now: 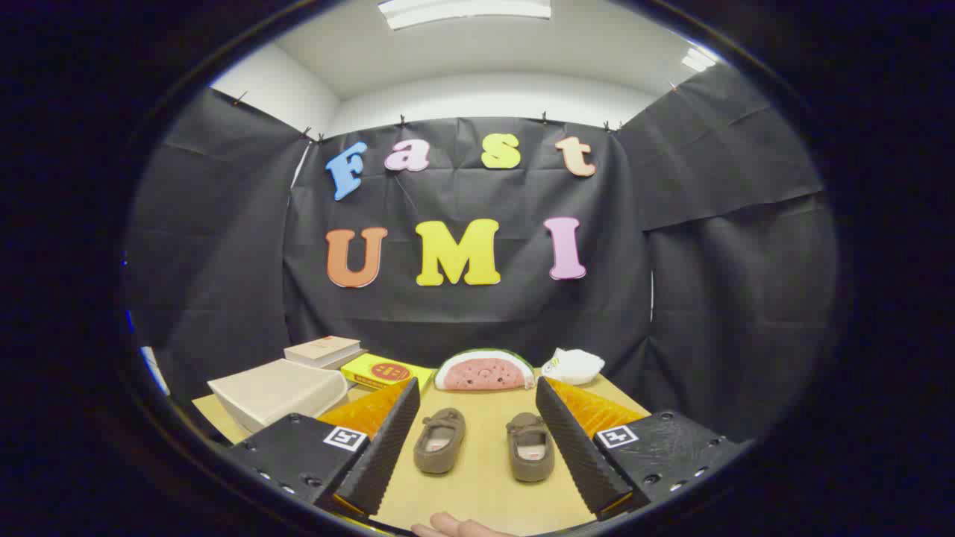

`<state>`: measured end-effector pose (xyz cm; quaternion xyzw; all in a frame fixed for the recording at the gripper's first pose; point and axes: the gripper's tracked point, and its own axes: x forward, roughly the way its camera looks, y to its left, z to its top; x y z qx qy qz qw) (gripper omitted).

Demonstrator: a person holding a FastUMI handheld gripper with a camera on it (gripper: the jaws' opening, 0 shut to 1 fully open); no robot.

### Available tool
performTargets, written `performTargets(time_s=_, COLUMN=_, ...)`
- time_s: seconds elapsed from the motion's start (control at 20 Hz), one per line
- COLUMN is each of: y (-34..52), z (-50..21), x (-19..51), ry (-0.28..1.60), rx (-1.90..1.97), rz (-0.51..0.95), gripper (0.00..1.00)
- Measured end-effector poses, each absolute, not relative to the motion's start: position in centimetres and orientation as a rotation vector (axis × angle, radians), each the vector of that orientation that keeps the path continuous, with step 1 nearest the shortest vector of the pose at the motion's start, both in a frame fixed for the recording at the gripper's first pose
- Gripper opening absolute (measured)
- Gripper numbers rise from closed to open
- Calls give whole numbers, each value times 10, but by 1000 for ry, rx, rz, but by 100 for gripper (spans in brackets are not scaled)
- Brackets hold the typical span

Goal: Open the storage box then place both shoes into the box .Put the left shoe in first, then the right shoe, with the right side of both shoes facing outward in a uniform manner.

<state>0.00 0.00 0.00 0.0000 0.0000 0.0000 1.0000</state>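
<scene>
Black cloth walls close off the booth behind a tan worktop (477,477), leaving me a plain stage. Largest on it is the storage box (280,391), lid down, off beyond my left finger, so it has to be opened first, I judge. Books (322,349), a yellow box (384,371), a watermelon cushion (483,371) and a white bundle (573,365) line the back, out of the way. Two brown shoes (485,446) lie side by side, apart, toes pointing away, framed between my fingers (477,447), which are spread wide and hold nothing.
</scene>
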Motion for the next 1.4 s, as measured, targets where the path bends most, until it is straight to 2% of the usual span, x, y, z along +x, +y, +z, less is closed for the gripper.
performTargets(time_s=0.45, y=15, z=0, x=-20, ry=-32, rx=-13, rz=-28, gripper=96)
performTargets(time_s=0.85, y=32, z=-17, x=-12, ry=17, rx=12, rz=-61, gripper=95)
performTargets(time_s=1.1, y=79, z=-32, x=15, ry=66, rx=93, rz=32, gripper=95)
performTargets(time_s=1.4, y=140, z=-86, x=74, ry=237, rx=137, rz=198, gripper=96)
